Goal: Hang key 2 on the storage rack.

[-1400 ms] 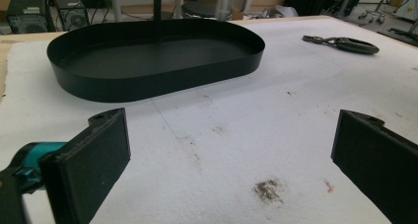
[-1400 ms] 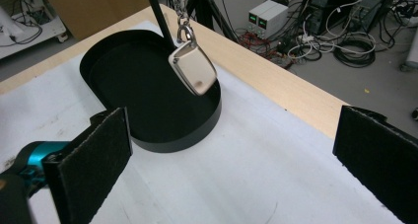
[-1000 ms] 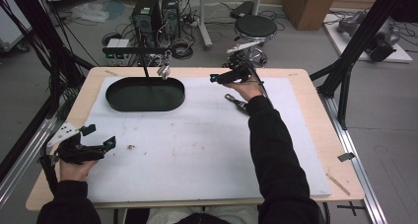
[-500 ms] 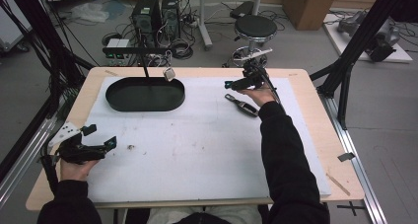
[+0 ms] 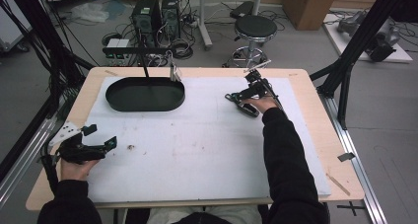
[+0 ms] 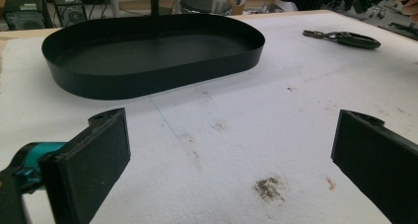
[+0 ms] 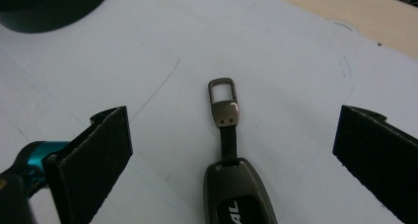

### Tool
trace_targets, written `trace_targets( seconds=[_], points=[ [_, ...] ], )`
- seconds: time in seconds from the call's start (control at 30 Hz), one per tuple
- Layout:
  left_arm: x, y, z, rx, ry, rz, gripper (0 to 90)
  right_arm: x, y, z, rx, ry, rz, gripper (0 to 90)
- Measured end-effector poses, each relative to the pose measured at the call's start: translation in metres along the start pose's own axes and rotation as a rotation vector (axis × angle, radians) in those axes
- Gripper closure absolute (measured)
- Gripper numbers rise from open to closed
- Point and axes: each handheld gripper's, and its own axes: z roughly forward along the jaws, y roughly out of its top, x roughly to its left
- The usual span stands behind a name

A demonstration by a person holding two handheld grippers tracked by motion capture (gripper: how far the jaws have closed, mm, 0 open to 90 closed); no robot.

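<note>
dark metal key fob (image 7: 235, 187): 1, between wide right tongs (image 7: 231, 150); 1 black tray (image 6: 153, 54); left tongs (image 6: 231, 155) wide.

The only writing that can be read is on the key fob (image 7: 240, 194) in the right gripper view. White letters "AL" stand on its dark inset, cut off by the lower edge. The rest of the word is out of frame.
</note>
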Motion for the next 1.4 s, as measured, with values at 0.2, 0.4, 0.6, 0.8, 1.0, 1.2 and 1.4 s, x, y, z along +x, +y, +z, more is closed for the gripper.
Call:
trace_targets(
  seconds=[0.2, 0.4, 0.6, 0.8, 1.0, 1.2, 1.4],
  points=[
    [0.000, 0.000, 0.000, 0.001, 0.001, 0.000, 1.9, -0.002, -0.007, 0.014, 0.048, -0.003, -0.026, 3.7],
    [0.000, 0.000, 0.000, -0.001, 0.000, 0.000, 1.9, 0.000, -0.011, 0.033, 0.118, -0.008, -0.048, 6.7],
    [0.000, 0.000, 0.000, 0.003, 0.003, 0.000, 1.9, 0.003, -0.012, 0.044, 0.165, 0.000, -0.096, 25.0],
    [0.000, 0.000, 0.000, 0.005, 0.004, 0.002, 1.9, 0.003, -0.010, 0.039, 0.157, -0.003, -0.112, 44.5],
    [0.000, 0.000, 0.001, 0.006, 0.004, 0.001, 1.9, 0.005, -0.009, 0.039, 0.168, -0.028, -0.127, 61.8],
    [0.000, 0.000, 0.000, 0.004, 0.005, 0.002, 1.9, 0.011, -0.006, 0.041, 0.175, -0.051, -0.127, 79.9],
    [0.000, 0.000, -0.001, 0.000, 0.004, 0.001, 1.9, 0.011, -0.006, 0.039, 0.171, -0.050, -0.098, 87.0]
  ],
)
